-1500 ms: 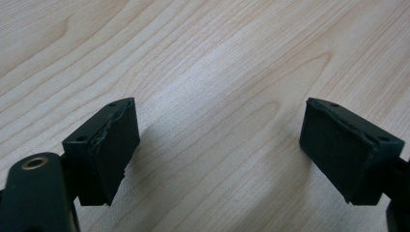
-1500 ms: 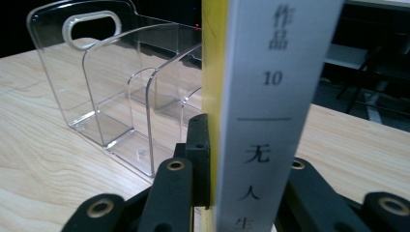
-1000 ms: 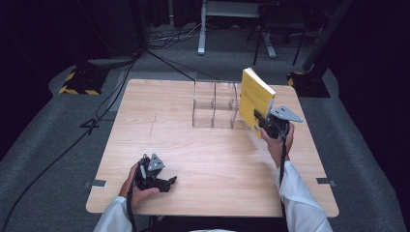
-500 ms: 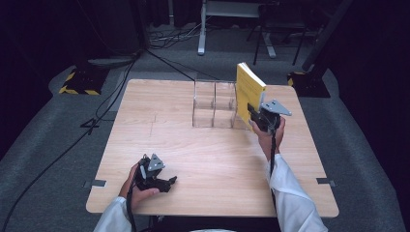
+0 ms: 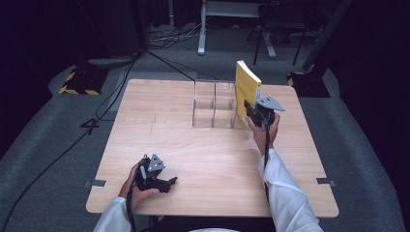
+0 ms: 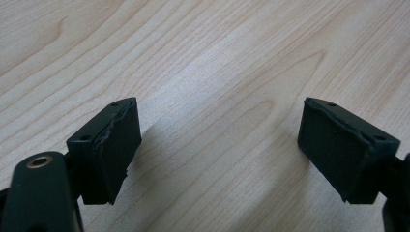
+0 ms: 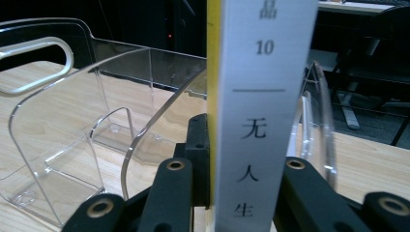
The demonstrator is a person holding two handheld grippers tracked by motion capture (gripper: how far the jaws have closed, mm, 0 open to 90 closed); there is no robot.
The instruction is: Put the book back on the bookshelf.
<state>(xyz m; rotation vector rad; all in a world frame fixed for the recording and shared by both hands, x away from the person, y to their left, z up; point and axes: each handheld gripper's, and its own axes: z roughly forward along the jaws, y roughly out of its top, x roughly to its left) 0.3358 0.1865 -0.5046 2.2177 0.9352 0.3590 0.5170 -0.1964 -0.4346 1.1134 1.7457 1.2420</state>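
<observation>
A grey stand [image 5: 227,14] sits well beyond the right gripper past the table's [image 5: 159,121] far edge, while yellow-black blocks [image 5: 80,82] and cables [image 5: 159,43] lie far off its left.

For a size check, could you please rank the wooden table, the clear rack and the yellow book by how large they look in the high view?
1. Wooden table, by far the largest.
2. Clear rack, upright on the table.
3. Yellow book, smallest; it is held up, nearer the camera than the tabletop, so the gap between it and the rack is unsure.
</observation>
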